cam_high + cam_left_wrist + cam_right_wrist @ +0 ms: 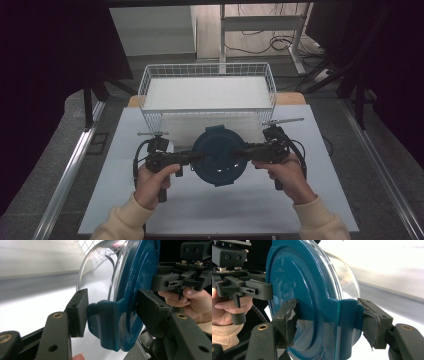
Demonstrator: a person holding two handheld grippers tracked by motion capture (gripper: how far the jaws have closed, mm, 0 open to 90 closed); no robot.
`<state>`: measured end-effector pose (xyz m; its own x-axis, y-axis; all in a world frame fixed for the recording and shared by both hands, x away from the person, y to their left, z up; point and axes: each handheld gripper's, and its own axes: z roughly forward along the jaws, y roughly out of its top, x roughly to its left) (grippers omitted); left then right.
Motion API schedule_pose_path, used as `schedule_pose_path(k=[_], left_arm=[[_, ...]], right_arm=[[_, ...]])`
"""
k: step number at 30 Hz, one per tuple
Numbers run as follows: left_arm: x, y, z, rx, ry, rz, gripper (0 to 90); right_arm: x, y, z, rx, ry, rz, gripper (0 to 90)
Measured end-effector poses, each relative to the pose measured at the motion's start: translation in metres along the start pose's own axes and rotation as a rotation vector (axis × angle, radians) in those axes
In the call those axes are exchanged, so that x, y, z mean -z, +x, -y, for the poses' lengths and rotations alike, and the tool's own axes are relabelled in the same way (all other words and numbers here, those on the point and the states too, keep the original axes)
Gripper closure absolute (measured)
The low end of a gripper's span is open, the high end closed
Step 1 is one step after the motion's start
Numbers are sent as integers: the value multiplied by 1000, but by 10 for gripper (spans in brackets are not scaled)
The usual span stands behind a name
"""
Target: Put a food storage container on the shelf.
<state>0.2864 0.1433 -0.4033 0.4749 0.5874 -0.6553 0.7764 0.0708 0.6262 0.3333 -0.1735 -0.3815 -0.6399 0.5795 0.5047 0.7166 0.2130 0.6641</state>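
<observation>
Container (218,156): a round clear bowl closed by a dark teal lid is held above the white table (210,210), in front of the wire basket (207,92) and between the two grippers.
Lid (294,285): teal and glossy, with raised concentric rings and latch tabs folded over the rim; in the high view it faces the camera.
Bowl wall (97,272): transparent, with the basket mesh seen through it in the left gripper view.
Left gripper (196,157): it is held in the person's left hand (152,182) and comes at the container from its left side.
Left gripper jaws: in the left gripper view the two black pads (78,312) are closed on a teal latch tab (108,322), one pad on the bowl side and one on the lid side.
Right gripper (240,150): it is held in the person's right hand (285,175) and meets the container from its right side.
Right gripper jaws: in the right gripper view the pads (374,325) are clamped on the opposite latch tab (344,322); the pad covering is torn and frayed.
Writing: no brand, label or lettering can be read on the lid, the bowl or the grippers.
Basket: white wire, rectangular, set at the far edge of the table, with a pale liner inside.
Sleeves (320,220): cream-coloured cuffs are seen at both wrists.
</observation>
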Motion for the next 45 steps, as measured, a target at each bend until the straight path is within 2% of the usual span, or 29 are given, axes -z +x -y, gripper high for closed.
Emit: schedule_pose_path(k=[23,31,45], left_arm=[[13,-4,-40,-31,-9,8,445],[15,-3,-53,-27,-9,17,447],[23,-5,-82,-54,-14,14,448]], right_arm=[[5,9,-36,20,-34,3,354],[6,9,-48,18,-42,2,357],[8,13,-74,21,-57,-1,358]])
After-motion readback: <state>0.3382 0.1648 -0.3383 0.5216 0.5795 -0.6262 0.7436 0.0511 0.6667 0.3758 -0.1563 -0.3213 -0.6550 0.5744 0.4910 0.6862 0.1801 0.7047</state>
